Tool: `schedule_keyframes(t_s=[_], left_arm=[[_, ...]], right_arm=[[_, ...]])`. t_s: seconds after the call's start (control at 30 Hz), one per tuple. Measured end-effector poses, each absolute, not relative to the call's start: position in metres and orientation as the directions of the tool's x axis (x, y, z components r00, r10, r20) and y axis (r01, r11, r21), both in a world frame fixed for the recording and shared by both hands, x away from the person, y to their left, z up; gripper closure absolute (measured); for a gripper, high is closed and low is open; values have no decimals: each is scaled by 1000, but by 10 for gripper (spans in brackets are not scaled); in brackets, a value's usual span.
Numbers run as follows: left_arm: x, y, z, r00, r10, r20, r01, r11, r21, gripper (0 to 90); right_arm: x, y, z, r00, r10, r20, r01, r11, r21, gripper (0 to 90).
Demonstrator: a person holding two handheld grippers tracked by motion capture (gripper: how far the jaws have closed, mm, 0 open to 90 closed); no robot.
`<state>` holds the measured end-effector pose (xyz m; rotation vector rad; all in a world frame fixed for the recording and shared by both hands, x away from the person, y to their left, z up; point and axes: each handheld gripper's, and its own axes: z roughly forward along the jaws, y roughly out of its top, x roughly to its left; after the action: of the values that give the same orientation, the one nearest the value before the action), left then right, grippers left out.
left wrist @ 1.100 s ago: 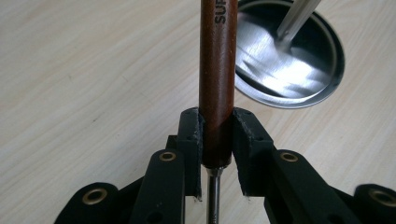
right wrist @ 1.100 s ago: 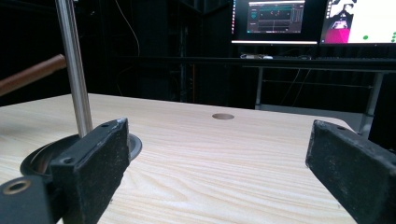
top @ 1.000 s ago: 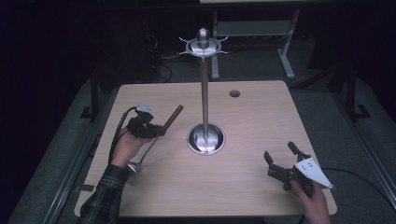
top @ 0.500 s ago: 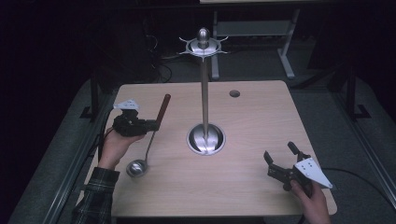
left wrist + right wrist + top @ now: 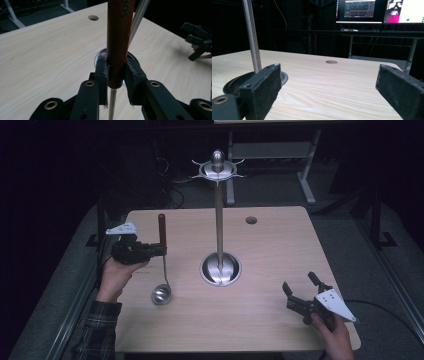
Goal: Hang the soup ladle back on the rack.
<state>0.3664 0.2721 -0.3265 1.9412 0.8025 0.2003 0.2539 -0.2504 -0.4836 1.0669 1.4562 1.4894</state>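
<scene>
- The left gripper (image 5: 159,251) is clamping the ladle (image 5: 162,270) by its brown handle, near the handle's lower end, at the left side of the table (image 5: 280,245).
- In the left gripper view, both pads (image 5: 103,75) are pressing against the handle (image 5: 119,37), with the thin steel shaft running down below the grip.
- The ladle is hanging close to upright in the high view, handle end up, with its round bowl (image 5: 161,295) down by the tabletop; whether the bowl is touching the wood cannot be told.
- The ladle is sitting left of the stand (image 5: 219,220), apart from it.
- The stand is rising from a round steel base (image 5: 220,269) near the table's middle, with a hooked crown (image 5: 218,167) at the top.
- The right gripper (image 5: 302,295) is sitting at the near right corner of the table, well apart from the ladle.
- Its jaws are standing wide apart with nothing between them; in the right gripper view, they are framing bare wood, with the stand's pole (image 5: 252,35) at the left.
- A round hole (image 5: 251,220) is showing in the far part of the tabletop, to the right of the stand.
</scene>
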Motion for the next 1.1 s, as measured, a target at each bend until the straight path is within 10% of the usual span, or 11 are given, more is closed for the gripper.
schedule_keyframes(t_s=[1.1], left_arm=[[364,242,-257,839,539,-83,281,-298,912,736]], right_arm=[[254,-250,-484,-342,939,46,24,-40,999,60]])
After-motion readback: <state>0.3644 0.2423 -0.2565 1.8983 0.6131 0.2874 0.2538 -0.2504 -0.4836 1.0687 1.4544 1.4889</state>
